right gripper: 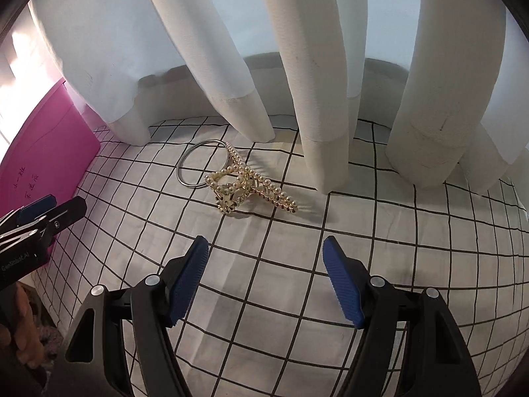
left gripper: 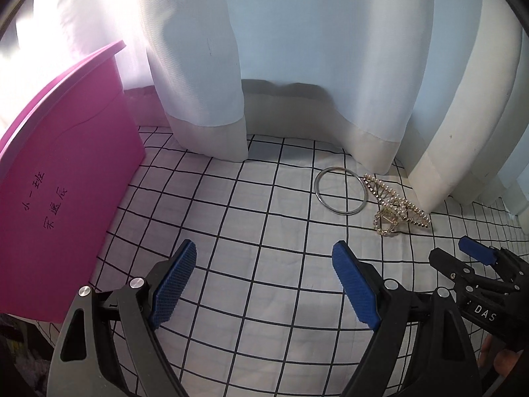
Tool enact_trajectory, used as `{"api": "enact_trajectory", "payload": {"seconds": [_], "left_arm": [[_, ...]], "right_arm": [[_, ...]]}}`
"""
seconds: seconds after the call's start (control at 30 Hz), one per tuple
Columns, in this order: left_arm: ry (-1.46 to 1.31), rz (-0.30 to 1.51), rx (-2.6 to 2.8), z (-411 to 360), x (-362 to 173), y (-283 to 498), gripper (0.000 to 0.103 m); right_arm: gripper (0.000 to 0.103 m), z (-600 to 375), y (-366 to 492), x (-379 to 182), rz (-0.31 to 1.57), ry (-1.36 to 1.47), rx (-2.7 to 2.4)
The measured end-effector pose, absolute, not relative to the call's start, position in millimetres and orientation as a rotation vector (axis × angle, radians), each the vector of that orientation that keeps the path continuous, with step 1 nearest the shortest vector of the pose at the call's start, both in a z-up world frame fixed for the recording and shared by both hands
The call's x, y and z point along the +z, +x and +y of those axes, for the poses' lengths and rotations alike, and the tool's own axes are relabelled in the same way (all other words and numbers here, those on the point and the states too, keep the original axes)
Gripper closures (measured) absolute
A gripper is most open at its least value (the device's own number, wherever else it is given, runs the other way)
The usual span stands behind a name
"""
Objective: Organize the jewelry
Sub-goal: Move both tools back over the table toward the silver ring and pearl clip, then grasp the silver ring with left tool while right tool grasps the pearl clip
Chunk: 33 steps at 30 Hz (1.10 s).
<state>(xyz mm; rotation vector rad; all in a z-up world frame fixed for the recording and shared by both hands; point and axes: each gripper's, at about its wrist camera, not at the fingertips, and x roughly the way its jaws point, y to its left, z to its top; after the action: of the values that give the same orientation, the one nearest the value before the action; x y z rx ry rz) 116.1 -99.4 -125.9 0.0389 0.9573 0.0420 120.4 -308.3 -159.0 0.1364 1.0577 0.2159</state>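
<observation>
We judge the task to be at its very start, because nothing has been picked up or put away yet. In the right wrist view the silver bangle (right gripper: 202, 162) lies flat on the checked cloth (right gripper: 396, 231), a little above and left of the frame's centre. The pearl hair claw (right gripper: 249, 187) sits just to its right, and one beaded arm overlaps the bangle's rim, so the two pieces touch. In the left wrist view the same pair appears right of centre, just below the curtain (left gripper: 297, 49) hem.

The pink box (left gripper: 66, 182) fills the left side of the left wrist view. We take it as the likely place for the jewelry, though its opening is hidden from us and we cannot say whether anything is already inside.

The right gripper (right gripper: 264, 278) hangs in the lower middle of its frame with its fingers spread apart and only bare cloth between them, the claw lying above them in the picture. The left gripper (left gripper: 264, 284) is likewise released and empty, its fingers framing empty squares, with the bangle up and to the right.

So both pieces remain to be grasped, separated and moved. The overlap suggests the claw should be lifted first, or the bangle may be dragged along with it.
</observation>
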Motion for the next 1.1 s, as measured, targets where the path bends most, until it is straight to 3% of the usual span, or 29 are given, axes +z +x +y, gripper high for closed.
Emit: {"api": "enact_trajectory", "payload": {"seconds": [1.1], "left_arm": [[0.086,1.028,-0.154,-109,-186,219,0.020]], "right_arm": [[0.034,-275,175,-196,1.017,0.149,0.148]]}}
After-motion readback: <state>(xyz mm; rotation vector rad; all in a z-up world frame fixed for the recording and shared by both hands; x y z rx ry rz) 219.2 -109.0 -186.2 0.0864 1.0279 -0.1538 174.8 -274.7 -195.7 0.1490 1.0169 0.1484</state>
